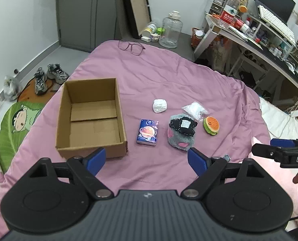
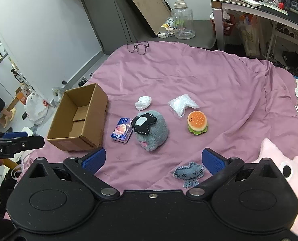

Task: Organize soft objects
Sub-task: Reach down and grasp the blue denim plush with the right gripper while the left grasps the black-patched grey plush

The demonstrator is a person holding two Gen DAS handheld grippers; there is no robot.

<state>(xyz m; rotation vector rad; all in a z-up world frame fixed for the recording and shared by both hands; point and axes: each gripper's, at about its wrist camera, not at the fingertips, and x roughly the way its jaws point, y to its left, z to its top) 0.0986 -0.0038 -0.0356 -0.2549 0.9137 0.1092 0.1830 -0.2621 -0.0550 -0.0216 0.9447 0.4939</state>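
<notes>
Both claws (image 1: 146,160) (image 2: 155,161) wide open, empty, over bare pink quilt (image 1: 169,76) beside cardboard box (image 1: 116,102).

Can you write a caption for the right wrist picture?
Open right gripper above a pink bedspread with a hamburger plush, grey plush and empty cardboard box.

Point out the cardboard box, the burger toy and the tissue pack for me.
cardboard box (image 1: 91,120), left wrist view, on the bare inside floor.
burger toy (image 2: 197,118), right wrist view, on the orange top bun.
tissue pack (image 1: 147,132), left wrist view, on the printed front face.
</notes>
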